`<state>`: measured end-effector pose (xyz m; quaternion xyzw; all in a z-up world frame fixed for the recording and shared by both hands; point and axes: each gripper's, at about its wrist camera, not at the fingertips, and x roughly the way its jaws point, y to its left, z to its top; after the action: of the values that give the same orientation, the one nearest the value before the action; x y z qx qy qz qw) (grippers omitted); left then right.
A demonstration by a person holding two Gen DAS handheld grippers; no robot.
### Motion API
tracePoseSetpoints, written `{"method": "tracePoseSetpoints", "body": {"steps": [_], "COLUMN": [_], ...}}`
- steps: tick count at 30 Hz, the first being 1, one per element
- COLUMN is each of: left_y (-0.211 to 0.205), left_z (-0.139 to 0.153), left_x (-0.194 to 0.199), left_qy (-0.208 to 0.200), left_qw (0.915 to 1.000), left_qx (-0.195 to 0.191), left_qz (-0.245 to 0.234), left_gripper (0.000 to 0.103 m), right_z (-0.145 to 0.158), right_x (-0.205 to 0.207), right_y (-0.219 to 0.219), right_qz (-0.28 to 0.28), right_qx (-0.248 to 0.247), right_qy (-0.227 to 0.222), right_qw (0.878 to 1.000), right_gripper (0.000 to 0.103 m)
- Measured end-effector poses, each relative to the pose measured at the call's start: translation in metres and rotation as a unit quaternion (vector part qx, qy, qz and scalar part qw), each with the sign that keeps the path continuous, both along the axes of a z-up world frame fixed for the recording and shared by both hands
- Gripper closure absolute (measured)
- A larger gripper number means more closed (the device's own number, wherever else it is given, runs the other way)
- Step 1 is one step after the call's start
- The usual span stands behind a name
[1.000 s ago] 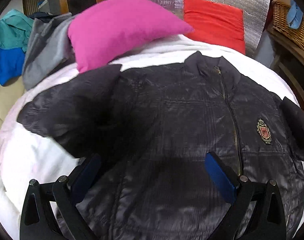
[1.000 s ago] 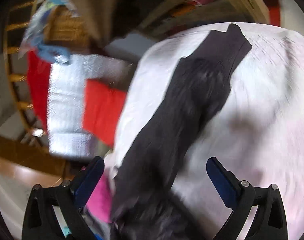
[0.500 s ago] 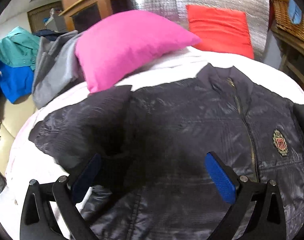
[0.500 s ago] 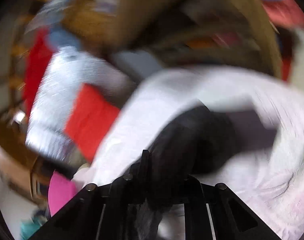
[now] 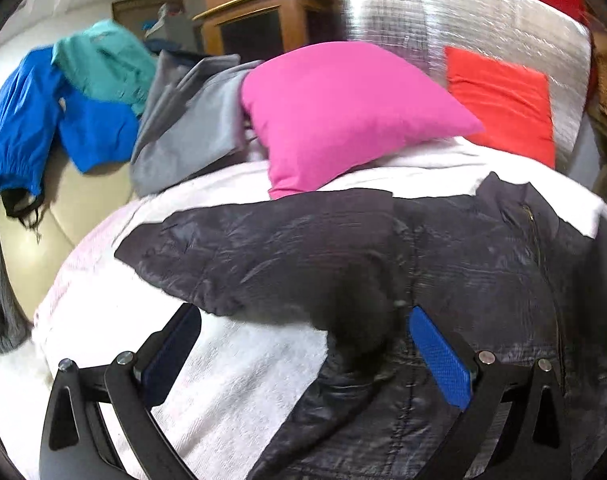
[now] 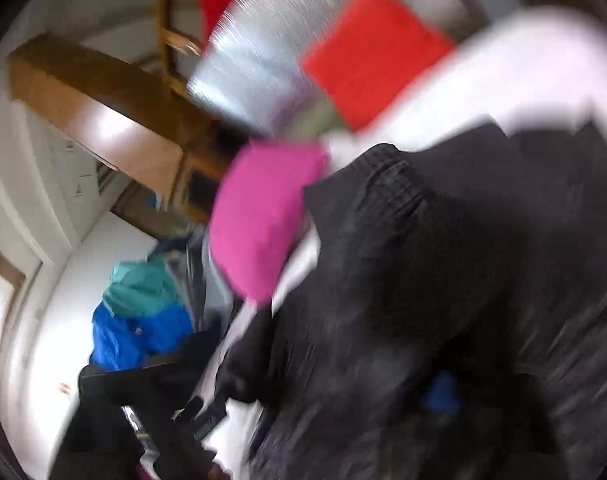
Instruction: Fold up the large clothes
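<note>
One jacket [image 5: 443,264], dark quilted, lies front-up on white bed cover [image 5: 243,376], collar toward pink pillow [image 5: 343,112], zip closed. One sleeve [image 5: 255,256] is spread out sideways over the cover.

Handling, judged: soft, light, puffy; shiny shell prob. slippery, so a thin pinch may slide off. Best hold at sleeve cuff, hem or a seam, w/ a good bunch of fabric between pads.

Left gripper [image 5: 303,356]: jaws spread wide, nothing pinched; it hangs over the sleeve's underarm, near the side seam.

Right gripper [image 6: 403,408]: view badly blurred; jaws opening, a blue pad [image 6: 441,398] shows amid dark fabric. Can't tell if cloth is still caught.

Vs. 1 s ago: left view has slid sideways, sleeve now central, chest badge gone from frame. Right gripper then hung wide over the other sleeve, clamped it half a sec ago, and has swung it in over the body.
</note>
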<state>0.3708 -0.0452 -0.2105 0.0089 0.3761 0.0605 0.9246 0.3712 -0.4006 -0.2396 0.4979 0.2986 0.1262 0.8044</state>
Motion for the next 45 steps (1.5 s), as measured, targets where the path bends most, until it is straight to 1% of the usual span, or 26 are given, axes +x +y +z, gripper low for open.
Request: {"method": "tracePoseSetpoints", "body": {"steps": [3,5,6,8,10,12,14,16,19,20,22,23,24,25,26,28,29,30,32,34,37,39,41,42,44,45], "left_y": [0.003,-0.003,-0.006,-0.020,-0.038,-0.059,-0.081,-0.100,-0.139,-0.157,-0.177,-0.191,-0.198,-0.205,-0.205,-0.201,-0.196,-0.190,-0.183,-0.170,-0.146,-0.129,-0.105,-0.095,-0.071,-0.054], "left_z": [0.002,0.003,0.003,0.002,0.001,0.000,0.000,0.000,-0.002,-0.005,-0.009,-0.015,-0.019,-0.026,-0.028,-0.032,-0.031,-0.030,-0.027,-0.026,-0.024,-0.024,-0.023,-0.024,-0.025,-0.024], "left_x": [-0.004,-0.009,-0.010,-0.011,-0.011,-0.009,-0.008,-0.007,-0.002,0.003,0.010,0.017,0.020,0.025,0.026,0.027,0.027,0.027,0.023,0.024,0.021,0.016,0.008,0.005,-0.001,-0.003], "left_qy": [-0.006,-0.011,-0.011,-0.011,-0.008,0.001,0.000,-0.002,0.002,-0.001,0.000,0.004,0.008,0.014,0.015,0.014,0.014,0.014,0.014,0.021,0.040,0.044,0.049,0.052,0.059,0.066], "left_qw": [0.9999,0.9997,0.9995,0.9984,0.9961,0.9912,0.9848,0.9802,0.9719,0.9710,0.9699,0.9694,0.9699,0.9700,0.9696,0.9682,0.9683,0.9689,0.9706,0.9758,0.9805,0.9846,0.9882,0.9889,0.9904,0.9909], "left_qx": [-0.012,-0.013,-0.015,-0.022,-0.033,-0.059,-0.086,-0.097,-0.101,-0.092,-0.077,-0.061,-0.047,-0.030,-0.027,-0.040,-0.051,-0.057,-0.061,-0.060,-0.059,-0.041,-0.016,-0.013,-0.019,-0.032], "left_qz": [-0.004,-0.016,-0.025,-0.051,-0.081,-0.118,-0.150,-0.173,-0.213,-0.221,-0.231,-0.238,-0.239,-0.241,-0.243,-0.246,-0.244,-0.240,-0.233,-0.209,-0.183,-0.164,-0.144,-0.139,-0.123,-0.113], "left_gripper": [0.000,0.000,0.000,0.000,0.000,0.000,0.000,0.000,0.000,0.000,0.000,0.000,0.000,0.000,0.001,0.007,0.016,0.029,0.044,0.045,0.045,0.045,0.045,0.045,0.045,0.045], "right_z": [-0.019,-0.017,-0.005,0.017,0.031,0.027,0.002,-0.016,-0.039,-0.047,-0.063,-0.070,-0.073,-0.076,-0.073,-0.066,-0.057,-0.053,-0.039,-0.038,-0.049,-0.054,-0.049,-0.045,-0.035,-0.028], "right_x": [-0.011,-0.040,-0.054,-0.080,-0.112,-0.121,-0.120,-0.115,-0.097,-0.093,-0.082,-0.077,-0.069,-0.063,-0.061,-0.065,-0.068,-0.072,-0.079,-0.080,-0.083,-0.085,-0.088,-0.092,-0.105,-0.110], "right_y": [0.014,0.020,0.015,-0.008,-0.038,-0.066,-0.099,-0.124,-0.152,-0.157,-0.161,-0.160,-0.155,-0.151,-0.148,-0.149,-0.148,-0.150,-0.145,-0.140,-0.141,-0.141,-0.140,-0.138,-0.135,-0.130], "right_qz": [0.030,0.037,0.033,-0.007,-0.087,-0.150,-0.200,-0.222,-0.220,-0.217,-0.191,-0.183,-0.171,-0.163,-0.161,-0.175,-0.183,-0.191,-0.206,-0.211,-0.202,-0.197,-0.204,-0.211,-0.230,-0.236], "right_qx": [0.057,0.066,0.056,0.014,-0.073,-0.121,-0.130,-0.107,-0.081,-0.075,-0.066,-0.072,-0.081,-0.090,-0.100,-0.111,-0.112,-0.112,-0.138,-0.160,-0.153,-0.158,-0.158,-0.155,-0.156,-0.158], "right_qy": [0.052,0.035,0.016,-0.014,-0.019,0.009,0.066,0.101,0.123,0.130,0.145,0.153,0.160,0.165,0.167,0.157,0.144,0.130,0.116,0.128,0.157,0.165,0.162,0.158,0.152,0.141], "right_qw": [0.997,0.997,0.998,1.000,0.993,0.981,0.969,0.964,0.964,0.965,0.968,0.969,0.969,0.969,0.968,0.966,0.966,0.966,0.962,0.956,0.955,0.953,0.952,0.952,0.949,0.949], "right_gripper": [0.007,0.007,0.007,0.007,0.007,0.007,0.010,0.024,0.030,0.031,0.041,0.045,0.054,0.067,0.071,0.078,0.081,0.082,0.085,0.085,0.087,0.087,0.087,0.087,0.080,0.064]}}
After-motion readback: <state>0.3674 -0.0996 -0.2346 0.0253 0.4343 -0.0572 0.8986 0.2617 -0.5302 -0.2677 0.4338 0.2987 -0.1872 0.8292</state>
